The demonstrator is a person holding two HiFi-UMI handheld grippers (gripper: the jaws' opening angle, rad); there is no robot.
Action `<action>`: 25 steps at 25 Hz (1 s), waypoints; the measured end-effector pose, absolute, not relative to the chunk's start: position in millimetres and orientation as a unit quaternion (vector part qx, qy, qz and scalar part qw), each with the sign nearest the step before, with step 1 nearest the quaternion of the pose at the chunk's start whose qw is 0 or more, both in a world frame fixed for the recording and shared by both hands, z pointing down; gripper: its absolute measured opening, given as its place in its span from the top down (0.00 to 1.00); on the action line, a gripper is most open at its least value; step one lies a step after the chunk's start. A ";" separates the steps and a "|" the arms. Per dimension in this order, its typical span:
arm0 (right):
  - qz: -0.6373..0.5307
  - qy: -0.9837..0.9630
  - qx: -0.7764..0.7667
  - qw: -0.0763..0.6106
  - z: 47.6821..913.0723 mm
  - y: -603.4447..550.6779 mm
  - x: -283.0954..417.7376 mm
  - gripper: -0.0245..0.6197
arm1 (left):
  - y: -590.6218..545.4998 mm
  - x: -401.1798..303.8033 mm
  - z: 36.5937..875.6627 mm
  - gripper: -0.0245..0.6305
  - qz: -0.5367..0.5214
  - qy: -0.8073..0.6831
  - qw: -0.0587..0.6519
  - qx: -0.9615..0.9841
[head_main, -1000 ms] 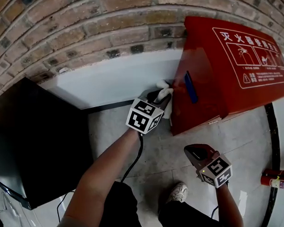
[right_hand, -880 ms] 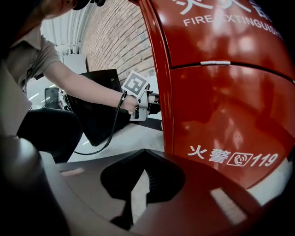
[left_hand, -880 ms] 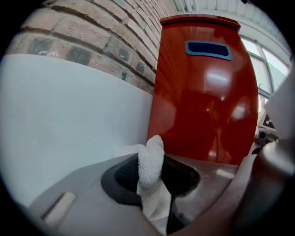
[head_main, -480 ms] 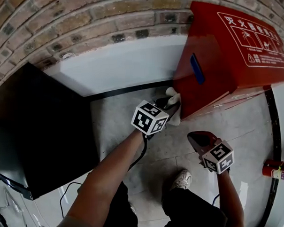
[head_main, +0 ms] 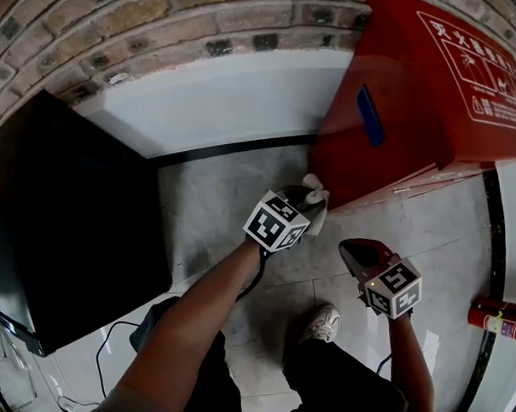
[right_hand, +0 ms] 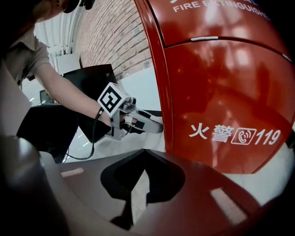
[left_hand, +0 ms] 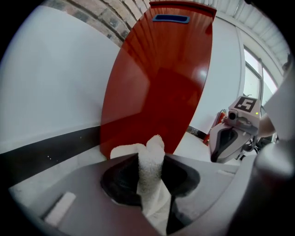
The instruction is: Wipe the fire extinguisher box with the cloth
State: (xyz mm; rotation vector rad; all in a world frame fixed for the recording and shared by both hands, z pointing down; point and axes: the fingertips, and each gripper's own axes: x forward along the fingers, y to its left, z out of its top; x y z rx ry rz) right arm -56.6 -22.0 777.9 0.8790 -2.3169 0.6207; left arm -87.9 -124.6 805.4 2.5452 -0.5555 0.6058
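Observation:
The red fire extinguisher box stands against the brick wall, with a blue handle on its side panel. My left gripper is shut on a white cloth and sits low beside the box's bottom left corner; the cloth is close to the side panel, contact unclear. My right gripper is shut and empty, hanging in front of the box's front face over the floor. In the right gripper view the left gripper shows beside the box edge.
A black cabinet stands at the left against the white wall base. A red fire extinguisher lies on the tiled floor at the right. A black cable trails on the floor; the person's shoe is below.
My left gripper has slid down the box's side panel with the cloth, from near the blue handle to the bottom corner. The right gripper has barely moved.

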 end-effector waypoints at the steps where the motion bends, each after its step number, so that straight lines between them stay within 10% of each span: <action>1: 0.234 -0.868 0.325 0.293 780.2 -18.8 -55.1 0.92 | -129.3 -87.5 810.8 0.80 0.224 -0.206 0.230 0.924; 25: 0.263 -0.863 0.352 0.250 768.0 -35.6 -5.7 0.92 | -242.2 -112.5 787.4 0.80 0.250 -0.303 0.133 0.910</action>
